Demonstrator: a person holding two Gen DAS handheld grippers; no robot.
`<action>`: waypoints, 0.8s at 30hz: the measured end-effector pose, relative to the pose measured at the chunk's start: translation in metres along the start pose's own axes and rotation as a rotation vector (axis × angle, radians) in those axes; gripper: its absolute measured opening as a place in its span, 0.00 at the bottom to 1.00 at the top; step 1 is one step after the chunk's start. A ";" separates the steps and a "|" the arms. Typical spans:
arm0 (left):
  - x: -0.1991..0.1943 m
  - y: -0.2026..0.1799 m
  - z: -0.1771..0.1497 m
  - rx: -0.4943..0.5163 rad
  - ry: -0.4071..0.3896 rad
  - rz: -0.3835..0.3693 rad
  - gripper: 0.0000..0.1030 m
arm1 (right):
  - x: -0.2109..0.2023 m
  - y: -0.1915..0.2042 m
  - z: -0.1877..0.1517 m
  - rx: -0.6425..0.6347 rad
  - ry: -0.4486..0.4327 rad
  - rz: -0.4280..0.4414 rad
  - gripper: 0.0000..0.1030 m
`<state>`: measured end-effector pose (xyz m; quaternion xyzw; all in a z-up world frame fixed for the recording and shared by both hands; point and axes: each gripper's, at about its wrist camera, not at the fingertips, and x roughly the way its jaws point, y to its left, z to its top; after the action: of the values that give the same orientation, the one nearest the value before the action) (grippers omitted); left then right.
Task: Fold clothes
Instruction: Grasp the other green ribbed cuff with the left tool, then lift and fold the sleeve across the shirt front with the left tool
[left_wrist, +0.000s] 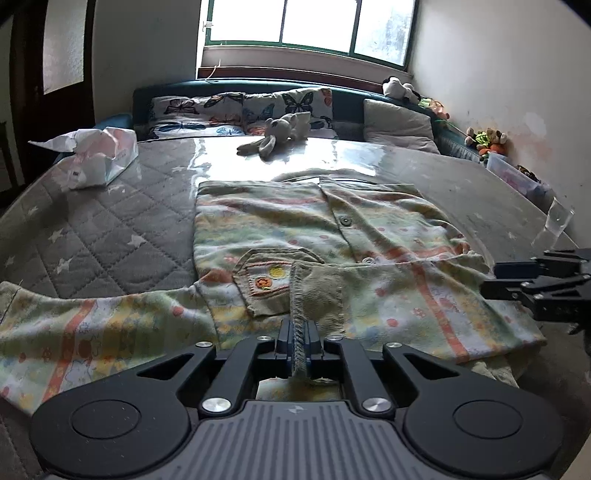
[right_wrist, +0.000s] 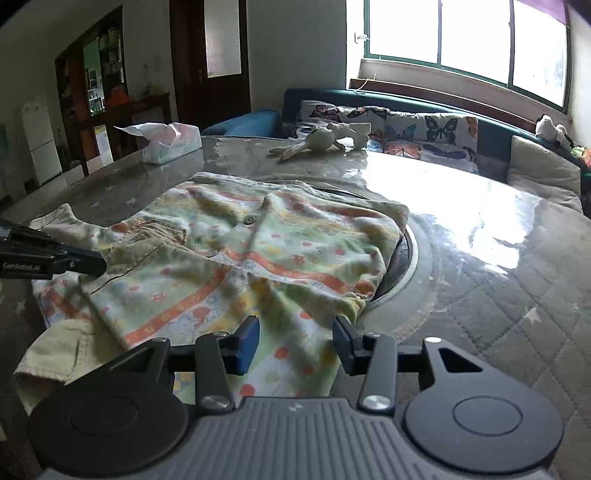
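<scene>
Tissue pack (left_wrist: 99, 158) and plush rabbit (left_wrist: 275, 134) lie beyond shirt (left_wrist: 295, 229).

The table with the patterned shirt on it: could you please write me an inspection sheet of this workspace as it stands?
Surface: round table under a grey quilted star-print cover with a glossy clear sheet on top; a round inset ring shows beside the shirt.
Job's things: pastel striped children's button shirt lying front up, partly folded, one sleeve spread towards the left.
Clutter: pack of tissues; pale stuffed rabbit toy.
Grippers: left gripper shut on the shirt's green corduroy cuff; right gripper open, fingers over the shirt's near edge.
Cables: nothing seen.
Surroundings: teal bench with butterfly-print cushions, bright window, soft toys by the wall, dark wooden door.
</scene>
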<state>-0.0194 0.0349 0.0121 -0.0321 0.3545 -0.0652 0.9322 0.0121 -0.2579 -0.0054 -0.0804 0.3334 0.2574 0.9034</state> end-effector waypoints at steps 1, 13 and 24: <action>-0.002 0.002 -0.001 -0.005 -0.004 0.005 0.14 | -0.004 0.001 0.000 0.000 -0.004 0.007 0.44; -0.041 0.081 -0.022 -0.214 -0.060 0.281 0.44 | -0.012 0.020 -0.016 -0.035 -0.002 0.015 0.52; -0.056 0.169 -0.028 -0.400 -0.098 0.562 0.43 | -0.016 0.019 -0.014 -0.029 -0.012 0.015 0.52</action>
<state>-0.0626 0.2093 0.0098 -0.1183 0.3098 0.2667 0.9050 -0.0164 -0.2523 -0.0055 -0.0894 0.3248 0.2697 0.9021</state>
